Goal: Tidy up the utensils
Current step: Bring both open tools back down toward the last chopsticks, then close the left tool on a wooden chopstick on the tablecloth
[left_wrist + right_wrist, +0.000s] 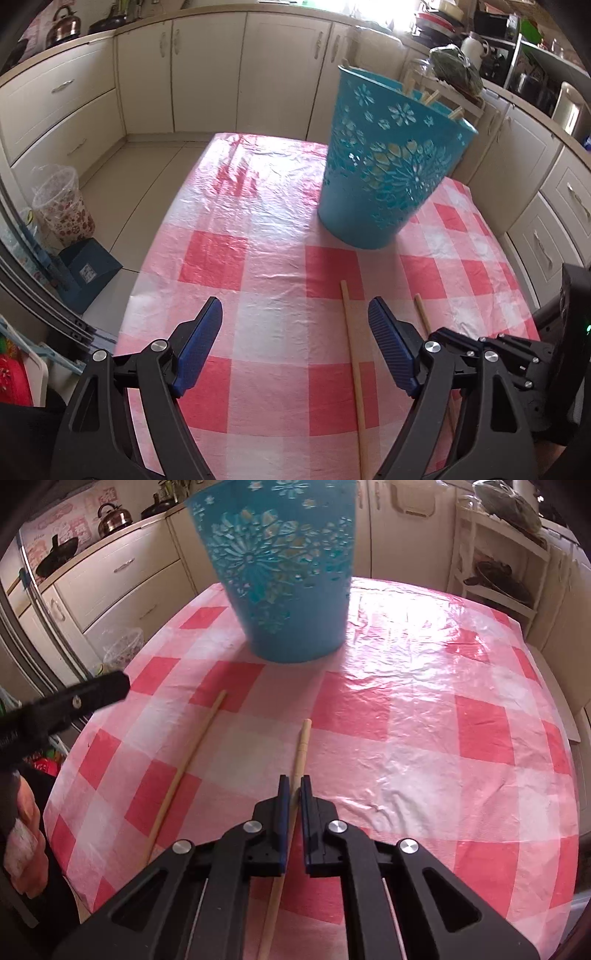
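Note:
A tall blue cut-out plastic basket (388, 158) stands on the red-and-white checked tablecloth (258, 240), with several wooden sticks poking above its rim. It also shows in the right wrist view (284, 572). My left gripper (295, 317) is open and empty above the cloth. A wooden chopstick (354, 373) lies between its fingers, nearer the right one. My right gripper (294, 779) is shut on a second wooden chopstick (301, 746), which also shows in the left wrist view (423, 314). The first chopstick (184, 764) lies to its left.
Cream kitchen cabinets (207, 70) run around the table. A patterned bin with a plastic liner (62, 206) and a blue dustpan (88, 269) sit on the floor at left. A shelf rack (498, 572) stands at the right. The left gripper's body (70, 701) reaches in from the left.

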`<state>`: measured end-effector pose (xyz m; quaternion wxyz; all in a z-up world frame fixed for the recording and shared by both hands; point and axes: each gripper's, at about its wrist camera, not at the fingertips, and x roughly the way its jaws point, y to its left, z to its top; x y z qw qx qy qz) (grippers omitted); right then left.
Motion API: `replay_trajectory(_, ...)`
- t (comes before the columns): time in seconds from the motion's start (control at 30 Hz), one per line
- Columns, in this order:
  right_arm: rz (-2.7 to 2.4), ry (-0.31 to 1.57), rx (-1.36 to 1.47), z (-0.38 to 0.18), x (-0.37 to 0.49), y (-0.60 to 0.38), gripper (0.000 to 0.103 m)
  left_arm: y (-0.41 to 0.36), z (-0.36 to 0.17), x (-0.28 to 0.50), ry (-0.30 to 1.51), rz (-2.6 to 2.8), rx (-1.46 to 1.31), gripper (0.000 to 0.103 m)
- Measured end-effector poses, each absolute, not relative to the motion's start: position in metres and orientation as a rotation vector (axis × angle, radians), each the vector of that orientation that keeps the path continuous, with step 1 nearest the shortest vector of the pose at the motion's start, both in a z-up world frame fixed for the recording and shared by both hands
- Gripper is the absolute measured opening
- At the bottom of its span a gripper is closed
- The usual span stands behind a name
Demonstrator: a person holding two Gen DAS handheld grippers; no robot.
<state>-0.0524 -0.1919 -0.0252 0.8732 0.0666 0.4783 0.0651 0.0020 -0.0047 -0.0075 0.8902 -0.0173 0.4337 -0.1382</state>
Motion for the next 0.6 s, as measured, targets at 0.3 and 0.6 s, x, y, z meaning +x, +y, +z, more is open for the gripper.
replay_trajectory(0.3,0.137,0.985,0.241,-0.027,-0.055,-0.213,0.007,-0.053,-0.035,0.019,0.958,-0.270,0.082,0.073)
replay_trajectory(0.6,0.137,0.977,0.236,-0.026,-0.055,-0.211,0.007,-0.068,-0.046,0.017,0.955,-0.301,0.141,0.028)
